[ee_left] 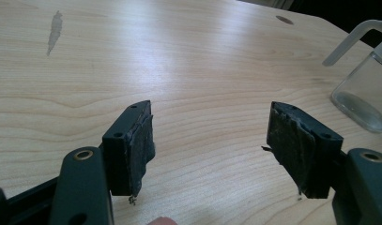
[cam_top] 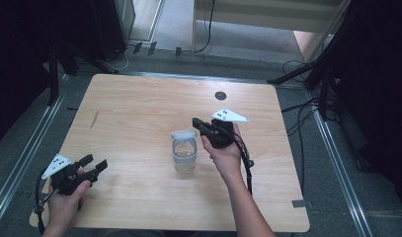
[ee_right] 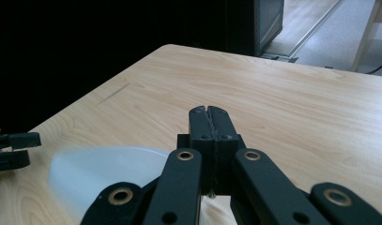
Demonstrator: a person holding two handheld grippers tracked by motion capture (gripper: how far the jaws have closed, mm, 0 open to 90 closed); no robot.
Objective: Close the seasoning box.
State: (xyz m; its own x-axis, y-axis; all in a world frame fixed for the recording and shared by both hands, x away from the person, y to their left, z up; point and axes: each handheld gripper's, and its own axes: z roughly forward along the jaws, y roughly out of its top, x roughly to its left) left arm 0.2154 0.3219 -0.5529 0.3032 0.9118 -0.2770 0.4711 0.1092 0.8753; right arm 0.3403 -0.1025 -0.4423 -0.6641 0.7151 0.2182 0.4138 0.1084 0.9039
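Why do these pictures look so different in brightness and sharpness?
High view: bright table, surroundings nearly black. Left gripper view: window glare washes across the wood, and the glass jar at the edge looks soft. Right gripper view: the pale lid is blurred, the background very dark.

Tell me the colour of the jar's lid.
The lid is white, clearest in the high view.

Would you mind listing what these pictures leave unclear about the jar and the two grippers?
- Jar: the left gripper view cuts it off at the right edge; whether anything is inside cannot be told.
- Jar's lid: blurred in the right gripper view and partly hidden behind the right gripper, whose jaws are shut together on nothing.
- Left gripper: open; its body is cropped by the bottom edge.
- Dark round mark on the table: too small to identify.
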